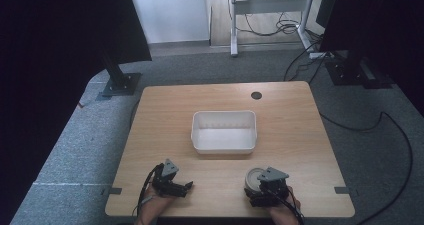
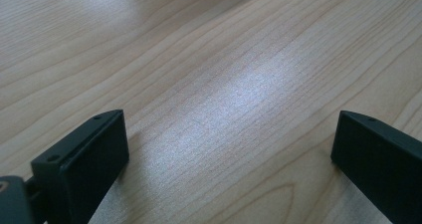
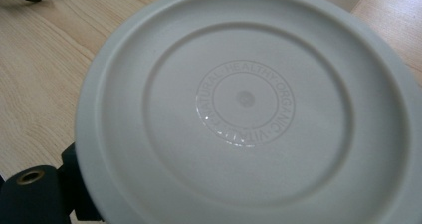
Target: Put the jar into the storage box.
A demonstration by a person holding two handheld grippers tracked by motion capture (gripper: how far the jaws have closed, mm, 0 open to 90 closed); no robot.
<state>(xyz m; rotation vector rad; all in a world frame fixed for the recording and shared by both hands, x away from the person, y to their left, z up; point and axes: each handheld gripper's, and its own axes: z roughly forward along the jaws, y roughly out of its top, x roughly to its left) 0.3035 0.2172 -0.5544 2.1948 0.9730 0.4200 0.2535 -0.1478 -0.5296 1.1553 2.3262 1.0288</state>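
Observation:
A round jar with a pale grey lid (image 1: 254,176) stands near the table's front edge on the right. My right gripper (image 1: 257,185) is around it from the near side and appears shut on it. In the right gripper view the lid (image 3: 244,109) is very close and carries a ring of embossed lettering. It hides the jaws except for one black base at the lower left. My left gripper (image 1: 186,187) rests at the front left, open. In the left gripper view the left gripper (image 2: 229,154) has only bare wood between its black jaws.
An empty white rectangular bin (image 1: 224,116) sits in the middle of the wooden table (image 1: 290,130). A dark round hole (image 1: 256,95) lies near the far edge. Black stands and cables are on the grey carpet around the table.

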